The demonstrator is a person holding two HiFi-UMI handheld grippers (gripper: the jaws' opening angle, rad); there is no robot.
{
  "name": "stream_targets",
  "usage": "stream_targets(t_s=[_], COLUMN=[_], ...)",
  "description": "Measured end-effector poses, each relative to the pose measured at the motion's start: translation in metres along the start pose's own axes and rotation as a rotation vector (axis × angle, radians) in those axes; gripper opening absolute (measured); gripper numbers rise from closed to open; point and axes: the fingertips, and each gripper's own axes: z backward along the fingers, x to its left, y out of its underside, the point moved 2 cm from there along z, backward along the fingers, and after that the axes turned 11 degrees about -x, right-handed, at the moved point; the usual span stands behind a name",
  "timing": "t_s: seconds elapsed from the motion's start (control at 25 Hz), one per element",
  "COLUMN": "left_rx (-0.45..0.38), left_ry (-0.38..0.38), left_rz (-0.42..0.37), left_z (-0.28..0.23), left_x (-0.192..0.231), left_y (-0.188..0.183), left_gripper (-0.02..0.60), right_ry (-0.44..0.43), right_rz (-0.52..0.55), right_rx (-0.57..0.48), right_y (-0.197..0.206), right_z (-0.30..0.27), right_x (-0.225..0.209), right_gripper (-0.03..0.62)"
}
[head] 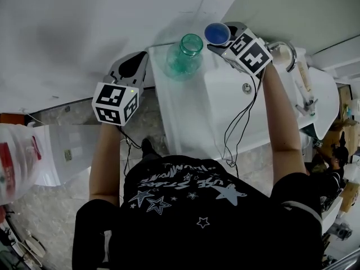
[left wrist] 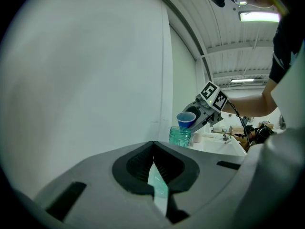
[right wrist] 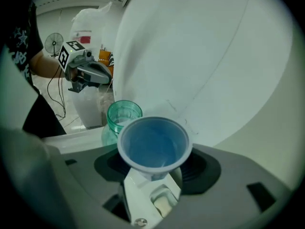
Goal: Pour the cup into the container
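The blue cup (right wrist: 153,142) is being gripped at its narrow base by the right gripper (right wrist: 153,173), just above the green jar (right wrist: 123,114). It's judged light, thin-walled and crushable, so a gentle low hold suits. The left gripper (left wrist: 155,175) is being held closed and empty, beside the jar.

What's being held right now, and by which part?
The right gripper grips the blue cup low on its wall, near the base. The left gripper holds nothing.
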Motion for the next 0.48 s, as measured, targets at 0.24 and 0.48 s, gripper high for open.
stream_targets(t_s=[0.24,0.48], left_rx=[0.001,-0.011], left_ry=[-0.003,0.001], left_rz=[0.018,0.022], left_z=[0.0008,-0.001], left_x=[0.0029,0.0053], left_y=[0.008,0.0067], left_gripper=[0.009,0.009], right_ry=[-0.018,-0.009], right_rz=[0.059,0.144], right_rx=[0.022,0.072], right_y=[-0.0053,-0.0089], right_z=[-0.0038,-0.0079], right_x=[0.0051,0.0058], right_gripper=[0.284,0.284])
